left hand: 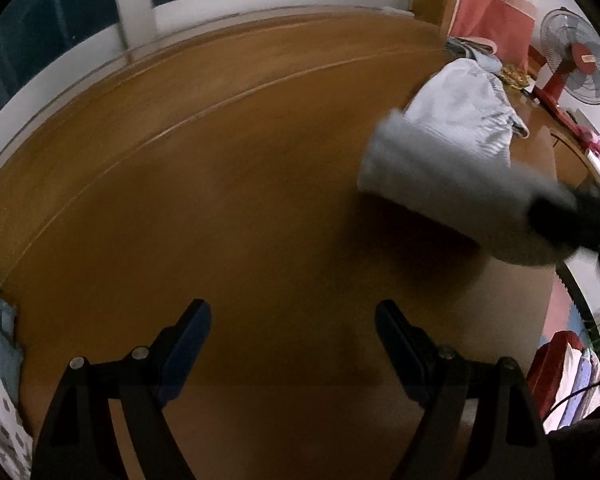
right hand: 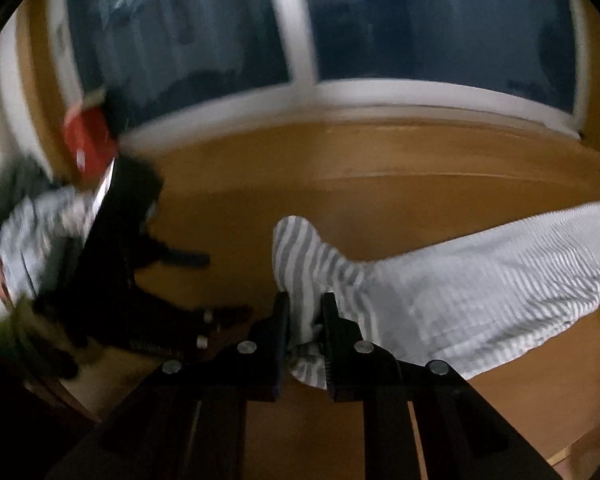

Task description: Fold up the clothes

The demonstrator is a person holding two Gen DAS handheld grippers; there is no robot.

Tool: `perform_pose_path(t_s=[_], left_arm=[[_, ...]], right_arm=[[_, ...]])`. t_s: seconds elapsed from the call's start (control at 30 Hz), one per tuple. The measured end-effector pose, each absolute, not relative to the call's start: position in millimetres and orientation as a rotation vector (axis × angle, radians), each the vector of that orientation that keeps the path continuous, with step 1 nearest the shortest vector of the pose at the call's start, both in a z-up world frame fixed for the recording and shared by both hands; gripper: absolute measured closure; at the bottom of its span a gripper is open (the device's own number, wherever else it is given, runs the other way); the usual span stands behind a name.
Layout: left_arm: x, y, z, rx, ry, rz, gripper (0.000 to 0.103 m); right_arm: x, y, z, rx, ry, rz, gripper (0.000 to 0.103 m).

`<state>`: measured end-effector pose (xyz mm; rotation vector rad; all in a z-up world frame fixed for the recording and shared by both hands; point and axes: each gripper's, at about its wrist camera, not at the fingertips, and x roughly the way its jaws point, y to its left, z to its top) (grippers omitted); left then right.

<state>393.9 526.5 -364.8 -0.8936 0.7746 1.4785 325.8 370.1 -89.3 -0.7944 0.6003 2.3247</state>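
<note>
Right wrist view, right claw (right hand: 306,312) pinching striped garment (right hand: 460,292), wooden table (right hand: 380,184)

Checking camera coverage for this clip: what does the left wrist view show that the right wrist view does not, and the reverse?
Only the left wrist view shows the left gripper from behind, open over bare wood, and a red fan at the far right.

Only the right wrist view shows the right gripper pinching an end of the striped garment, the stripes clear, plus a red object at the left.

Both show the wooden tabletop, the dark window behind it, and that garment, blurred in the left view.
</note>
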Motion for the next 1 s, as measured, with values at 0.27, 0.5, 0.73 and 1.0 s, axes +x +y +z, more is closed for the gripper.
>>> perform_pose_path(t_s=[0.27,0.5,0.73,1.0], left_arm=[[421.6,559.8,-336.8,-0.781,0.749,1.429,0.02],[448.4,586.2,-328.6,-0.716,0.764,1.375,0.02],[464.7,611.0,-343.1,-0.687,0.812,1.32,0.02],[466.0,638.5,-373.1,-0.741,0.86,1.285,0.018]], right_arm=[[372.7,426.9,-88.3,-0.695,0.788,2.249,0.088],[389.5,453.6,-104.1,-0.727,0.794,2.182,0.088],[392.5,472.3,-118.1,-0.764,0.778,2.145,0.088],[408.7,491.4,-141.5,-0.716,0.813,1.947,0.084]])
